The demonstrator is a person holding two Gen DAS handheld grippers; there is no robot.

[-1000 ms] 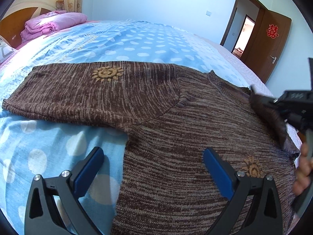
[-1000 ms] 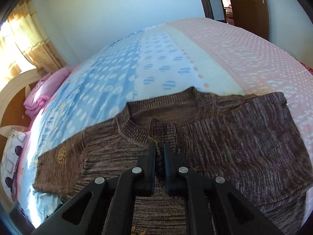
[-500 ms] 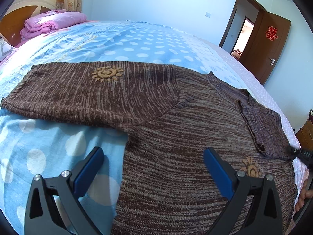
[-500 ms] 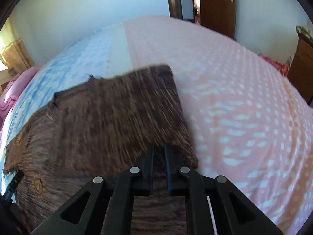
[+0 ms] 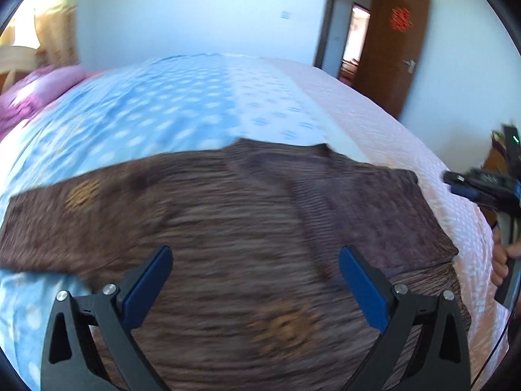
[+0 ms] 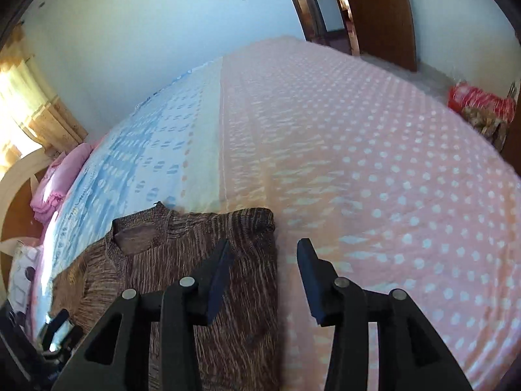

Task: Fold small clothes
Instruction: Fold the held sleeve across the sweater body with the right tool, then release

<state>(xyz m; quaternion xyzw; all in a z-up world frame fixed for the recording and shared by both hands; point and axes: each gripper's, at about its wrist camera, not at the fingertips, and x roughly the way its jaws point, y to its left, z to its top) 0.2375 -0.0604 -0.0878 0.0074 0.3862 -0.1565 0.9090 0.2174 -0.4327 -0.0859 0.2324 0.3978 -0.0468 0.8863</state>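
Knitwear lies flat on the bed: your brown marled knit sweater has one sleeve folded across its body. Your right gripper, jaws opening and empty, has let go; your left gripper hovers wide over the chest.

Right tongs opening, empty, over sweater edge
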